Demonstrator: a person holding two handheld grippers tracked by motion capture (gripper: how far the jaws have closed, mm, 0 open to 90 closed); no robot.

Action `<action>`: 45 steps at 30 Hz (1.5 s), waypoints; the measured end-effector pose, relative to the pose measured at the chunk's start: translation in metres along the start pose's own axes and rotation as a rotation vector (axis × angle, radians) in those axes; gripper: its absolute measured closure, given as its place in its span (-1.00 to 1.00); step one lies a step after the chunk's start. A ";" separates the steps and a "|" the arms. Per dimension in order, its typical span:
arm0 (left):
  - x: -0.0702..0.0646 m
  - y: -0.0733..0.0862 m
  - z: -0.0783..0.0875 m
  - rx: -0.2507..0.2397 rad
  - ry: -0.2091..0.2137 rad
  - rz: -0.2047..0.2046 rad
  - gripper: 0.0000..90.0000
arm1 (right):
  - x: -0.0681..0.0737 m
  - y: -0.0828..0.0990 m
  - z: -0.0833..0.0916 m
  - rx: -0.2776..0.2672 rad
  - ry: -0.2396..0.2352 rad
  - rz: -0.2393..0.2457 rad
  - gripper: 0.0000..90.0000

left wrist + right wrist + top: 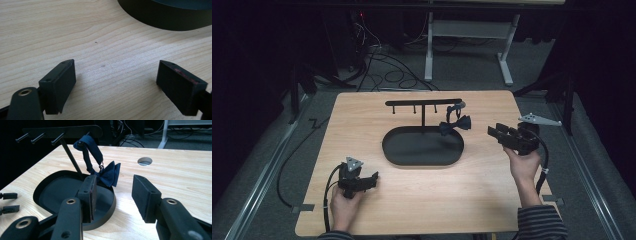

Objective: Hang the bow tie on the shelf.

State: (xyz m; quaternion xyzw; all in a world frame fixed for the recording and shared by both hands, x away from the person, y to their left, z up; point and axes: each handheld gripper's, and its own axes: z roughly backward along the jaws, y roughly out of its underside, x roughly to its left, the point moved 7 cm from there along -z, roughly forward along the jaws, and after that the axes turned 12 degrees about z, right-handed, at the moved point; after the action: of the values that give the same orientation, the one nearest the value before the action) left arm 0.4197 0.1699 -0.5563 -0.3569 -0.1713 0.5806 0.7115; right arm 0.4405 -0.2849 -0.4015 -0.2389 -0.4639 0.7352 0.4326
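A dark blue bow tie [455, 123] hangs by its strap from the right end of a black T-shaped rack [423, 103], above the right side of a black oval tray [422, 146]. In the right gripper view the bow tie [107, 173] dangles from the last peg of the rack [62, 131]. My right gripper [495, 134] is open, just right of the tray and apart from the tie; its jaws hold nothing [113, 195]. My left gripper [373, 178] rests open at the table's near left, with bare wood between its jaws [116, 80].
The tray's rim [165, 18] lies ahead of the left gripper. A round hole [144, 160] sits in the tabletop beyond the tie. Cables and a white table frame [469, 30] stand on the floor behind the wooden table [362, 120].
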 end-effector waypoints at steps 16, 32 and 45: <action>0.000 0.000 0.000 -0.002 -0.001 0.000 -0.64 | 0.004 0.011 0.007 0.017 0.011 0.014 0.26; 0.000 0.000 0.000 -0.002 -0.001 0.000 -0.64 | -0.003 0.022 0.020 -0.001 0.023 -0.023 0.25; 0.000 0.000 0.000 -0.001 -0.001 0.000 -0.64 | -0.003 0.032 0.026 -0.003 0.025 -0.040 0.26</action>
State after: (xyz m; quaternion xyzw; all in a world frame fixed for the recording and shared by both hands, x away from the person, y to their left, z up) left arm 0.4198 0.1698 -0.5564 -0.3573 -0.1720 0.5804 0.7113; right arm 0.4092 -0.3061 -0.4179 -0.2394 -0.4642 0.7225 0.4529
